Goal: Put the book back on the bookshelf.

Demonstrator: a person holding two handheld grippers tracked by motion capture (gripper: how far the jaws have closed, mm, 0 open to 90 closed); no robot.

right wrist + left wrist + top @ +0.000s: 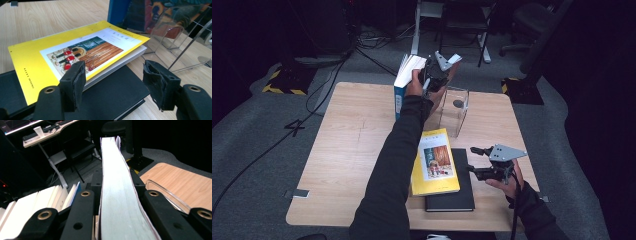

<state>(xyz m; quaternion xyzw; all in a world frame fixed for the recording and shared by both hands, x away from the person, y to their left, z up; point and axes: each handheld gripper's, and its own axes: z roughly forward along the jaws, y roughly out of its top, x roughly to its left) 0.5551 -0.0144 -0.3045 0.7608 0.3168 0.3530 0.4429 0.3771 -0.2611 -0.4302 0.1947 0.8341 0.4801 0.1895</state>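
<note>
Left gripper (pixel 117 202): fingers closed on the page edge of a thin book (pixel 117 195), held upright at the tabletop's (pixel 352 150) far edge beside the blue book (pixel 399 97), probably for standing it by the clear acrylic stand (pixel 455 112). Right gripper (pixel 115 82): fingers spread wide, nothing held, hovering over the yellow book (pixel 75 50) stacked on a black notebook (pixel 112 97). The grip is confirmed by the left gripper view; the layout is given by the high view.

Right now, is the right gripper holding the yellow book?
No, the right gripper has its jaws open above the black notebook, beside the yellow book.
</note>
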